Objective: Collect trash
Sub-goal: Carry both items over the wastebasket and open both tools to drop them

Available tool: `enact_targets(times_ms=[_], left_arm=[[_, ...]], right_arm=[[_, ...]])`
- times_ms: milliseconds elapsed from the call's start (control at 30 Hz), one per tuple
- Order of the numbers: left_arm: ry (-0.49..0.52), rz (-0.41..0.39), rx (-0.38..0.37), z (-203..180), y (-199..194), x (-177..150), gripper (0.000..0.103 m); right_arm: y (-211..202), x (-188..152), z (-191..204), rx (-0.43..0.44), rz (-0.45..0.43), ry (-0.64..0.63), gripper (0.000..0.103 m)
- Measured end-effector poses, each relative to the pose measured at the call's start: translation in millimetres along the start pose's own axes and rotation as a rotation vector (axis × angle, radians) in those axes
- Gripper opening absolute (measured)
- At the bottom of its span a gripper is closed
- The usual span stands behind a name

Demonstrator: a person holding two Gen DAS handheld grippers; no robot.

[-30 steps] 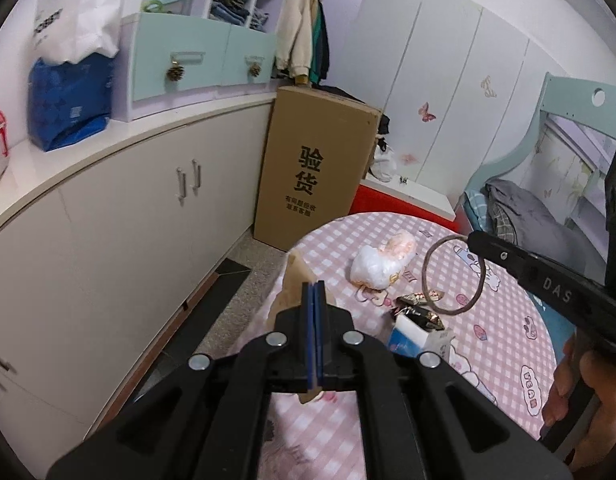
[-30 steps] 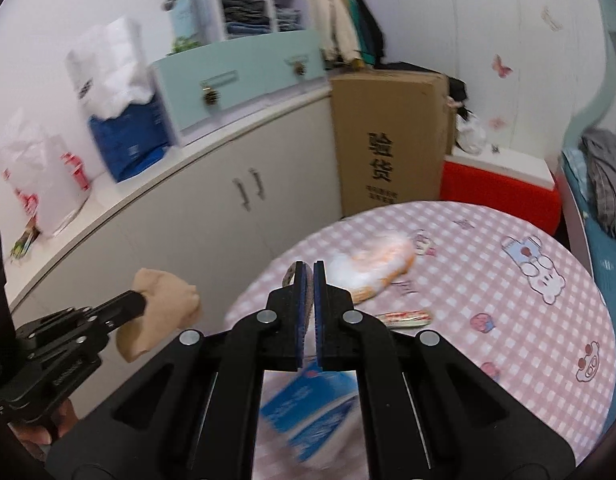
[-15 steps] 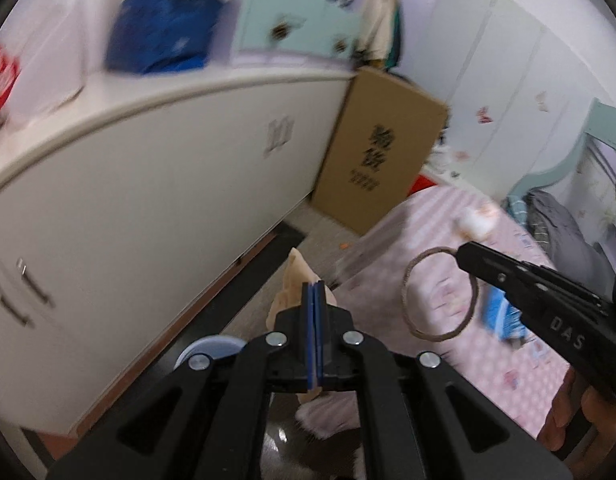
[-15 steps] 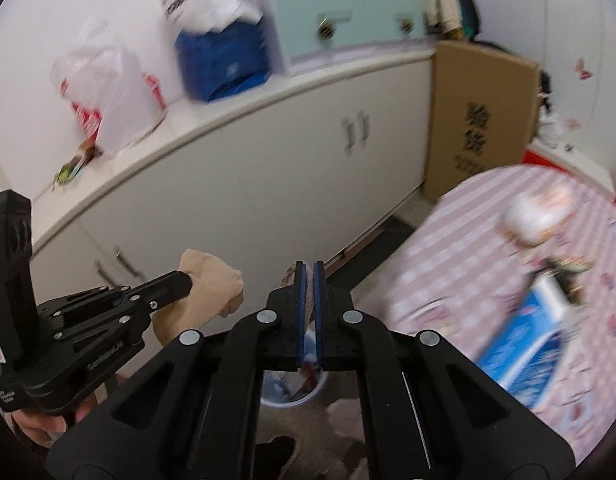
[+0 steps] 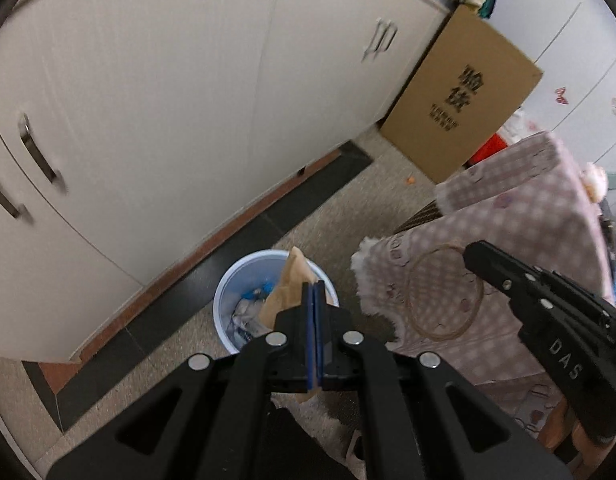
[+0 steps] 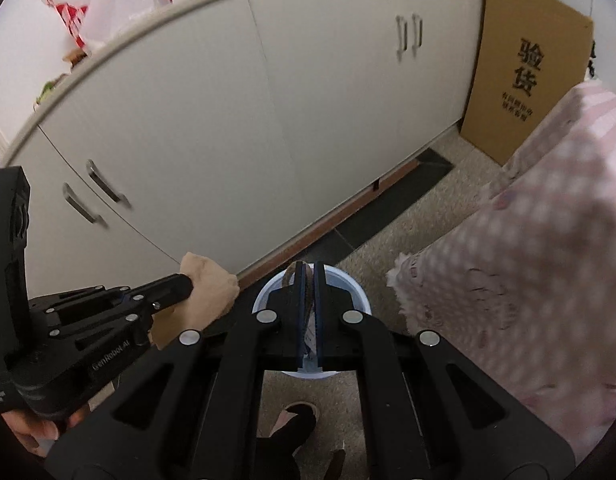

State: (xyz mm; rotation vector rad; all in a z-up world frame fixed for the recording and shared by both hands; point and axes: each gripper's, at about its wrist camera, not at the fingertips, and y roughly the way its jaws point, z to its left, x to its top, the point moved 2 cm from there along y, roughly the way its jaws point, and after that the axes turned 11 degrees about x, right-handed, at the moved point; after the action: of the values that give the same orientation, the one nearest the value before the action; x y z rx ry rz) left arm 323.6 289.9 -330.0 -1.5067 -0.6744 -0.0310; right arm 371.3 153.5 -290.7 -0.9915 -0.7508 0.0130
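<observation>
- Bedroom corner: speckled floor [image 5: 235, 380], white cupboards [image 5: 155, 92] along the wall, cardboard box [image 5: 460, 96] at their far end, worktop under a pink checked cloth [image 5: 520, 216] on the right.
- Left tool [image 5: 312, 294]: jaws closed on a crumpled tan paper [image 5: 285, 286], held right above the pale blue bin [image 5: 221, 308] on the floor near the cupboard plinth.
- Right tool [image 6: 306, 276]: jaws closed on a thin brown ring [image 5: 444, 292], seen from the left wrist dangling in front of the hanging cloth, beside the bin rather than clearly over it.
- Bin already holding blue and white scraps [image 5: 247, 312]; more litter apparently left on the worktop, too blurred to name.
- Step in hand, by judgement: dropping both pieces in.
- Best done by centring each tool over the opening before letting go, paper first.
- Worth bringing the ring well inside the rim, since a light hoop can catch the edge and roll off across the floor.
- Foot [image 6: 295, 420] close below the bin; best not to nudge it.
</observation>
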Motion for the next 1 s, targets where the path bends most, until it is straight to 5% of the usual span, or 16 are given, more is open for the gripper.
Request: enact_targets(times_ms=[333,400,500,1000], left_arm=[[-0.006,0.041,0.025,-3,36,4,0.006],[0.0,0.049,0.028,-4,39,6,0.032],[0.012,0.034,0.04,-7,38,6,0.05],[0.016,0.01,0.076,2,26,2,0.063]], right_arm=[[42,-3,-9,0.011,0.025,0.025,0.004],[44,-2,-13,0.011,0.026,0.032,0.004],[49,-1,-16,0.015,0.031,0.043,0.004],[51,-1,-8,0.034,0.036,0.046,0.004]])
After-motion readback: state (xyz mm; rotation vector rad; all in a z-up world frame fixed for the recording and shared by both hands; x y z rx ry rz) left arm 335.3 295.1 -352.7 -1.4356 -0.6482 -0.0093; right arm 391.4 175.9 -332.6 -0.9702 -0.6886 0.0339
